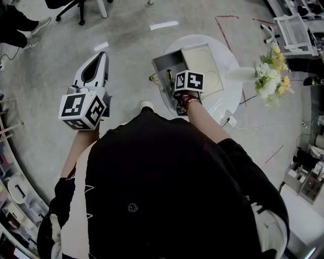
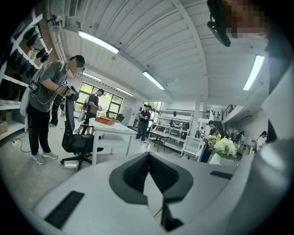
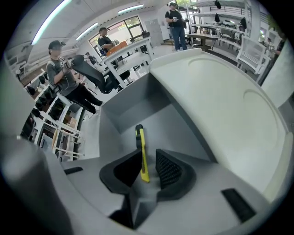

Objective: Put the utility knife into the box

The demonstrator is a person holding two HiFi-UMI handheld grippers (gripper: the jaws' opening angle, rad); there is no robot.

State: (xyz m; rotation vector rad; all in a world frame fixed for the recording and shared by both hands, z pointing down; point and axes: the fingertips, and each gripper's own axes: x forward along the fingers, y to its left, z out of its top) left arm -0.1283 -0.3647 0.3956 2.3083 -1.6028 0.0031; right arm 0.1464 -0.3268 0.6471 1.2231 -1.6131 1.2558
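Observation:
A yellow and black utility knife shows between the jaws of my right gripper and points into the open grey box. It rests against the left pad. A gap shows between it and the right pad, so the jaws stand open. In the head view the knife shows inside the box, just left of the right gripper's marker cube. The box's pale lid lies open to the right. My left gripper hangs over the floor at the left, shut and holding nothing.
The box sits on a small round white table. A vase of white and yellow flowers stands at its right edge. An office chair base is at the far left and shelving at the right. Several people stand by desks.

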